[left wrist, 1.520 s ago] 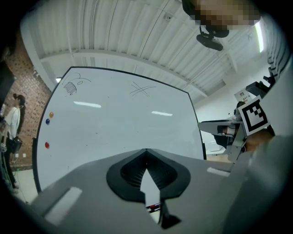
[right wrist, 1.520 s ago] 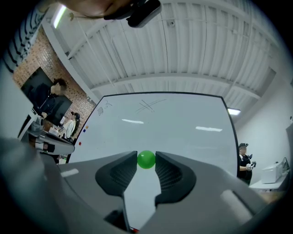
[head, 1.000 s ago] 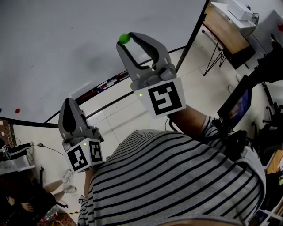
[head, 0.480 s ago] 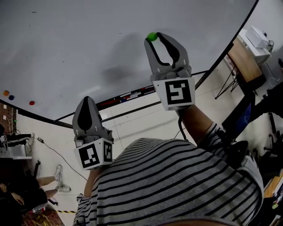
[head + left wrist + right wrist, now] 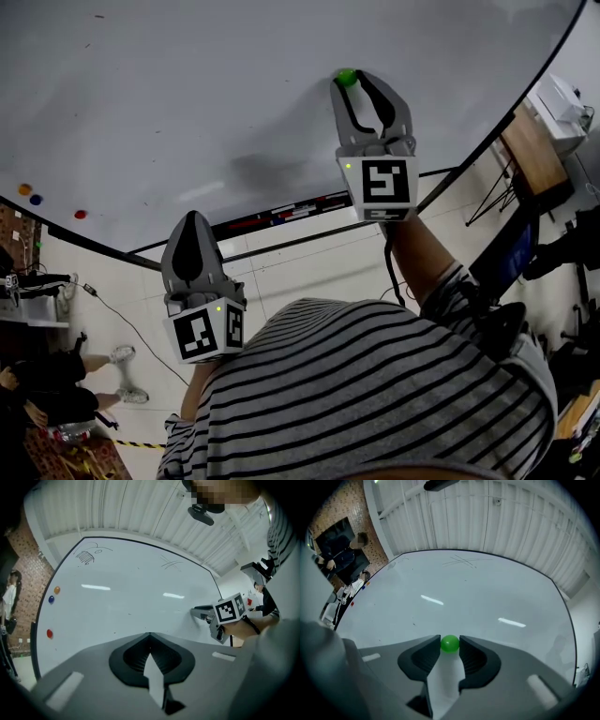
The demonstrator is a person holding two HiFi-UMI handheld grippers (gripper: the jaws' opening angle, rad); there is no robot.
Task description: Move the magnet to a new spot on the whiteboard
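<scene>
A: Where was the green magnet (image 5: pixel 450 643)?

B: Pinched between the tips of the right gripper (image 5: pixel 351 79), in the upper middle of the head view. The jaws stood only slightly apart, closed onto the ball from both sides.

A: Was it on the whiteboard (image 5: pixel 187 94)?

B: It was right at the surface, toward the board's lower right. Whether it touched, I could not tell.

A: And the left gripper (image 5: pixel 150 635)?

B: It was held lower, at the lower left of the head view, below the board's edge. Its jaws were pressed fully together, tip to tip.

A: Did any holder have things in it?

B: Yes, the narrow tray (image 5: pixel 246 225) along the board's bottom edge. A few markers (image 5: pixel 298 208), red and dark, lay end to end in it, between the two grippers as the head view showed them.

A: What else was on the board?

B: An orange magnet (image 5: pixel 24 188), a blue magnet (image 5: pixel 36 199) and a red magnet (image 5: pixel 80 214) sat near its left edge, well apart from the green one. The left gripper view showed a scribble (image 5: pixel 85 556) at the upper left and a crossed mark (image 5: pixel 171 564) further right.
</scene>
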